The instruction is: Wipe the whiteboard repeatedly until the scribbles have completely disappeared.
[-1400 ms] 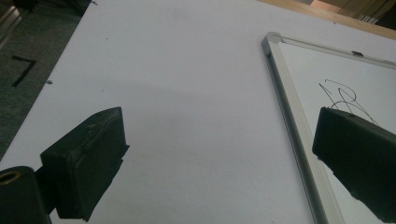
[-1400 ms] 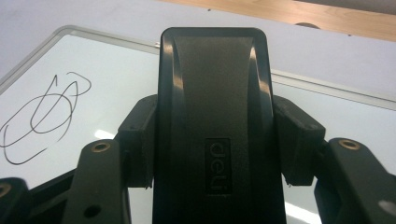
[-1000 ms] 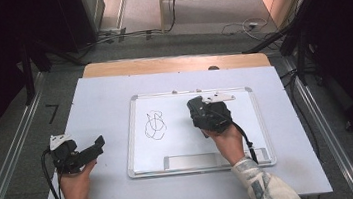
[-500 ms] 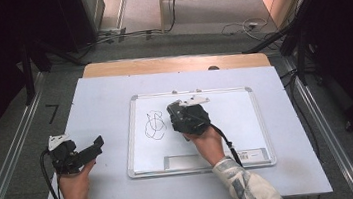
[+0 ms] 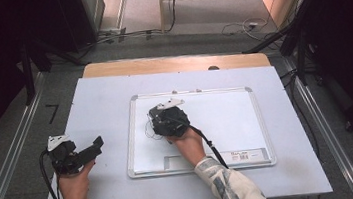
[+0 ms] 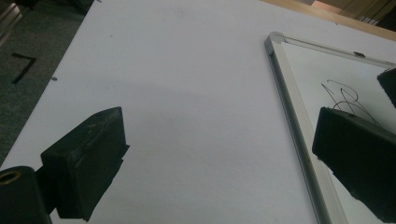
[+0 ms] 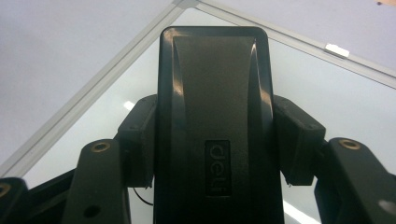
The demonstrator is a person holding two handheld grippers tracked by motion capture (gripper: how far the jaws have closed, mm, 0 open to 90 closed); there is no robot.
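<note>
A black eraser (image 7: 212,121) is sitting upright in the middle of the right gripper view, a long block with rounded corners, glossy ridges down its sides and the raised word "deli" low on its face. The right gripper (image 7: 212,140) is pinching it, one jaw pressing on each long side. In the high view the right gripper (image 5: 167,120) is lying over the left half of the whiteboard (image 5: 227,119), just left of frame centre, and the eraser itself is hidden beneath it there.

The whiteboard is lying flat, a white panel in a silver frame, with a thin black scribble (image 5: 150,130) peeking out at the gripper's left edge. In the left gripper view the scribble (image 6: 348,100) is showing as looping lines at the right of the frame, partly covered by the near jaw. A label at the board's lower right is too small to read.

The board is resting on a white table (image 5: 94,104), with a wooden strip along its far edge. The left gripper (image 5: 77,153) is sitting at the lower left of the high view, off the board, held in the person's left hand (image 5: 74,189). Its jaws are standing wide apart with nothing between them, the right one cut off by the frame edge in its own view. A patterned sleeve (image 5: 232,186) is leaving the frame at the bottom.
</note>
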